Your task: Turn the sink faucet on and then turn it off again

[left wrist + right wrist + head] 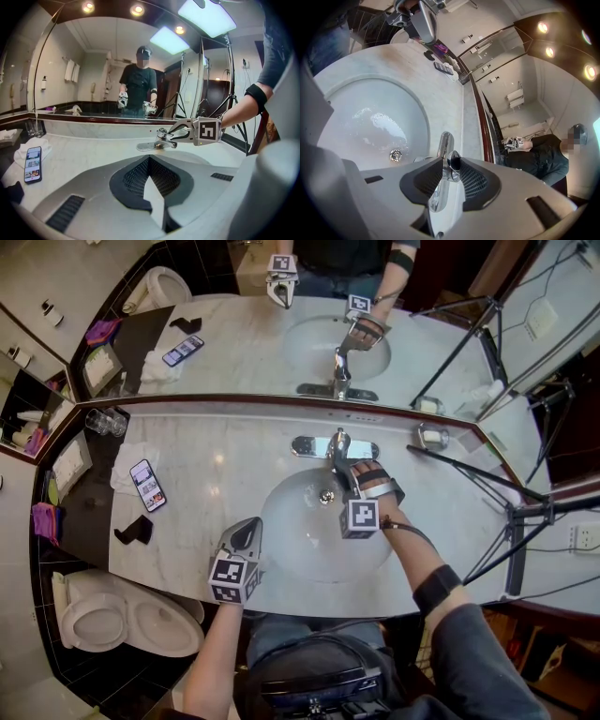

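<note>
Nearest to us, the left gripper [248,529] hangs over the front-left rim of the white round sink basin [291,554], which is set into the pale veined marble surface [216,451]. Its jaws are closed tip to tip with nothing between them, and it points across the basin toward the back wall. In the bowl we see a wet sheen around the small metal drain [326,495]; whether water is running we cannot tell. Beyond the drain, the right gripper [451,163] reaches in from the right over the bowl. Its two dark ribbed pads press on either side of the rounded handle [452,158] on top of the chrome faucet [336,443], so it is partly closed and clamped on that handle. The faucet stands on its chrome base plate at the back centre of the basin, just before the wall mirror [234,352]. Off to the left on the surface lie a small black object [133,531], then a smartphone with a lit screen [147,485] beside a folded white towel [120,474], and farther back clear drinking glasses [105,422]. To the right a black tripod [511,521] stands beside the surface.
</note>
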`<action>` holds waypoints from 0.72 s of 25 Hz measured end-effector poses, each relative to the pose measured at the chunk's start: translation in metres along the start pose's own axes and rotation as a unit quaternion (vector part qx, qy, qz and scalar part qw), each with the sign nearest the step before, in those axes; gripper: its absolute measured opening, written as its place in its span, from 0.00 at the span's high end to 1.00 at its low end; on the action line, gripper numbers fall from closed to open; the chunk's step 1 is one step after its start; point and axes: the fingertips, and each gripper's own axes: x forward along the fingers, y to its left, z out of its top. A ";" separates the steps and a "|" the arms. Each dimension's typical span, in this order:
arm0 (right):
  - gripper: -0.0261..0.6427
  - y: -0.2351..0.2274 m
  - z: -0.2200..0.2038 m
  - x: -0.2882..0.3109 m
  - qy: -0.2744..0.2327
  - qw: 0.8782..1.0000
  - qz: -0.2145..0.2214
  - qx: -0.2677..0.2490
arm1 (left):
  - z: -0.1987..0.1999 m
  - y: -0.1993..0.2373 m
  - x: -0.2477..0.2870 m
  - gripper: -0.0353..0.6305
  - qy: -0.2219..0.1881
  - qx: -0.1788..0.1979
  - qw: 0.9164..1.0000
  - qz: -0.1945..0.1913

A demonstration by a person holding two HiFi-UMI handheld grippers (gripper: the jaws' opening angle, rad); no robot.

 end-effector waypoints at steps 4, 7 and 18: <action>0.78 -0.001 0.000 -0.002 0.009 1.000 -0.005 0.004 | 0.002 -0.002 -0.006 0.95 -0.003 0.005 1.000 0.001; 0.78 0.000 -0.002 -0.008 0.019 1.000 -0.006 0.007 | 0.005 -0.003 -0.013 0.95 -0.004 0.012 1.000 0.001; 0.79 0.012 -0.008 -0.090 0.023 0.992 -0.047 0.112 | 0.024 -0.020 -0.030 0.95 -0.017 0.040 0.999 -0.020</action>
